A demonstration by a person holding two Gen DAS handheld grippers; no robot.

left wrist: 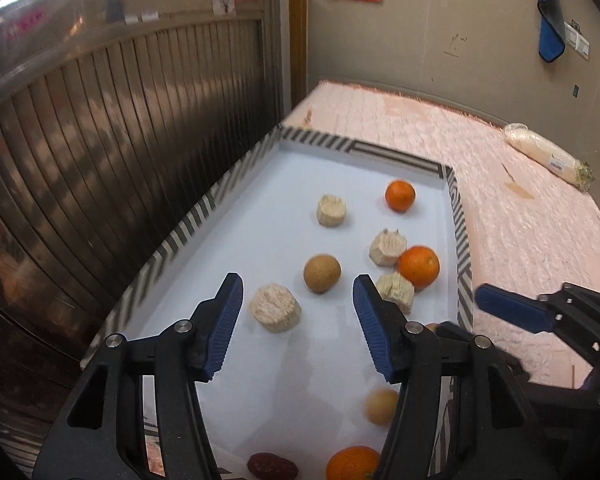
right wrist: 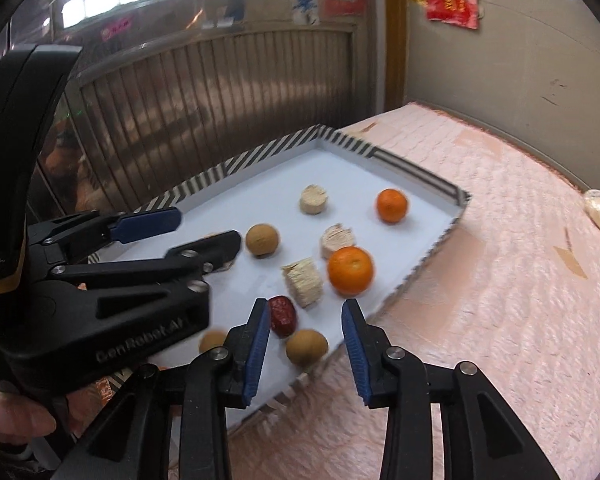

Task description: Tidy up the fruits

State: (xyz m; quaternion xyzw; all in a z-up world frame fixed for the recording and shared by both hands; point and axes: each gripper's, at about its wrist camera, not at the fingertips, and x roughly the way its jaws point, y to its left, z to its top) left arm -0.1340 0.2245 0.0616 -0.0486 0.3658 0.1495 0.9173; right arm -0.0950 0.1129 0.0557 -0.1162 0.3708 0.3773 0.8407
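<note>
Both tongs are wide apart and hold nothing. The left gripper [left wrist: 298,308] hangs over the white tray [left wrist: 284,392], and its blue pads [left wrist: 224,320] have a pale corn piece [left wrist: 275,307] showing between them on the tray floor. The right gripper [right wrist: 306,340] hangs over the near edge of the tray [right wrist: 236,216], with a brown round fruit [right wrist: 307,347] showing between its blue pads [right wrist: 256,352].

On the tray, a dark red date [right wrist: 283,315] lies just beside that brown fruit. A big orange [right wrist: 350,271] sits near the tray's right wall, touching or almost touching a cut corn piece [right wrist: 303,286]. Another corn piece [right wrist: 334,241] is just behind the orange. A small orange [right wrist: 391,205] sits near the tray's far right corner. One more corn piece [right wrist: 313,199] is near the far wall. A second brown round fruit [right wrist: 262,239] sits in the middle of the tray. A blurry pale fruit [left wrist: 380,406] and one more orange [left wrist: 352,464] lie at the near end of the tray.

The tray rests on a pink bed cover [right wrist: 500,280]. A white wrapped radish [left wrist: 548,156] lies on the cover, well apart from the tray.
</note>
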